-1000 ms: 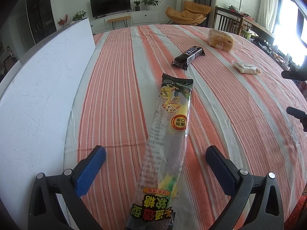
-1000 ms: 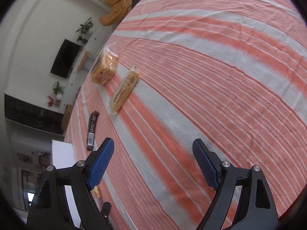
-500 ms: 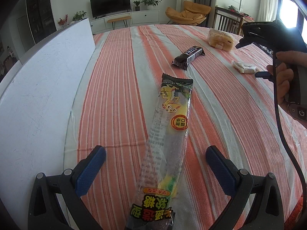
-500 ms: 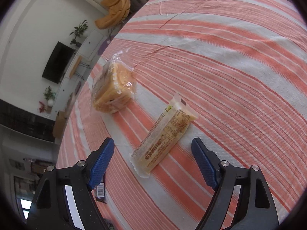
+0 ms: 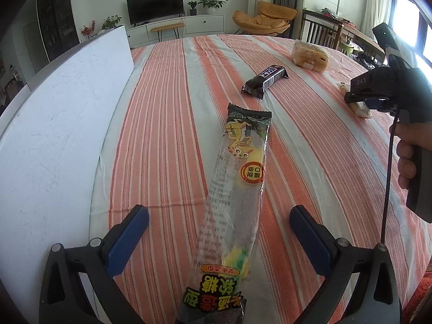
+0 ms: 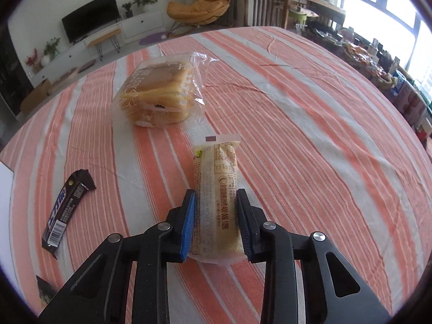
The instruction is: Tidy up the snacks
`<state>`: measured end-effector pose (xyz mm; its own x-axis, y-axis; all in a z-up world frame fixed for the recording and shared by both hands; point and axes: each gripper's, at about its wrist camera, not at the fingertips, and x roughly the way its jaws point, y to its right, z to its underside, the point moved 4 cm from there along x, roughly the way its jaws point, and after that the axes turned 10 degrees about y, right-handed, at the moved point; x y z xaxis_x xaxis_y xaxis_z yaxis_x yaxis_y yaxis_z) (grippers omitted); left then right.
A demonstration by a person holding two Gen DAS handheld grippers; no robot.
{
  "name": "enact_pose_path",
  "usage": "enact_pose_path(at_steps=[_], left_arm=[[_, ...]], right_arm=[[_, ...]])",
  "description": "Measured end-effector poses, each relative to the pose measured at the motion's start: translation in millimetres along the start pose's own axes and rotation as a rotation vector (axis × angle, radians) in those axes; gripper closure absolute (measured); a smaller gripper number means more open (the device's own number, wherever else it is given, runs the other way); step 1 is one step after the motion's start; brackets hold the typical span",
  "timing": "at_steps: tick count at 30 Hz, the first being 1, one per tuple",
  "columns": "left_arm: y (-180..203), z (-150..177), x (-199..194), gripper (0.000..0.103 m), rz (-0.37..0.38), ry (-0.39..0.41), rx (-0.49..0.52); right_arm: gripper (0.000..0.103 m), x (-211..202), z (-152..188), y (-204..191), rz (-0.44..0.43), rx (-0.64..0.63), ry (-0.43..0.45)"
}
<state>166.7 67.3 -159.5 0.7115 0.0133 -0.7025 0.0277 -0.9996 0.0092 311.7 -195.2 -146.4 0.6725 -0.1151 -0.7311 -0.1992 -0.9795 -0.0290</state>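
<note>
My right gripper (image 6: 216, 205) is shut on a pale yellow wrapped cake bar (image 6: 217, 186) lying on the striped tablecloth (image 6: 310, 140); it shows in the left wrist view (image 5: 363, 102) at the right. My left gripper (image 5: 218, 226) is open, its blue pads either side of a long clear gummy candy packet (image 5: 237, 189) on the cloth. A dark chocolate bar (image 5: 266, 81) (image 6: 66, 210) lies between the two. A bagged bread loaf (image 6: 162, 94) (image 5: 310, 56) sits farther back.
A white board (image 5: 54, 124) stands along the table's left side. Chairs (image 5: 324, 31) and a cluttered side table (image 6: 378, 62) lie beyond the far and right edges. A hand (image 5: 407, 159) holds the right gripper's handle.
The right gripper swung down over the cake bar and closed on it. It came into the left wrist view from the right. The left gripper stayed still and open.
</note>
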Motion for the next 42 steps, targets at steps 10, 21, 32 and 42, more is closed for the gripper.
enact_pose_path(at_steps=[10,21,32,42], left_arm=[[0.1,0.4,0.1,0.000,0.000,0.000,0.000],[0.3,0.7,-0.1,0.000,0.000,0.001,0.001],[0.3,1.1,-0.2,0.000,0.000,0.001,0.001],[0.4,1.1,-0.3,0.000,0.000,0.002,0.001]], right_arm=[[0.072,-75.1,79.0,21.8,-0.248,-0.144,-0.050],[0.023,-89.4,105.1,3.6,-0.081,-0.249,-0.008],[0.015,-87.3,108.7,14.9,-0.114,-0.205,-0.024],[0.014,-91.9,113.4,16.7,-0.143,-0.233,-0.019]])
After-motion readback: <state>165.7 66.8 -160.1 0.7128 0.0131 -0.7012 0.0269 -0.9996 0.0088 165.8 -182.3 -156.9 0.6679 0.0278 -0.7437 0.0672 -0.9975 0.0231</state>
